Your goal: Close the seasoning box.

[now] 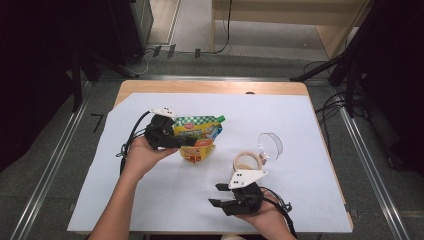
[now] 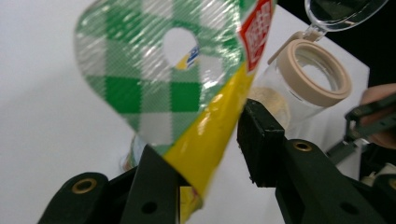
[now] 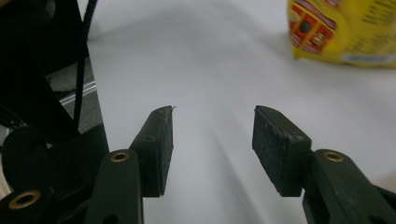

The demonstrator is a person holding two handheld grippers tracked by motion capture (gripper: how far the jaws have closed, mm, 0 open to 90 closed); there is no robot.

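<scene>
Pouch point(image 1: 197, 136) first: from the high view, the green-checked and yellow snack pouch sits left of centre on the white sheet point(image 1: 165, 200) covering the wooden table point(image 1: 210, 87), with my left gripper point(image 1: 187, 141) against its near side. An open glass jar point(image 1: 248, 162), its clear lid point(image 1: 270, 145) flipped back, stands to the right, and my right gripper point(image 1: 218, 195) hovers near the front edge, apart from both. Grey floor, metal rails and cables surround the table.

In the left gripper view, the pouch point(image 2: 187, 79) hangs between my jaws. One pad bears on its yellow side; the other pad point(image 2: 261, 140) stands just off it, so I read this as jaws spread around the pouch, not pinching yet. The jar point(image 2: 308, 79) sits behind.

I judge the pouch light, soft, crinkly and slick; the flat sealed top with its hang hole looks like the firmest hold.

In the right gripper view, my jaws are spread with nothing between, above bare sheet; the pouch's yellow base point(image 3: 343, 32) lies ahead.
</scene>
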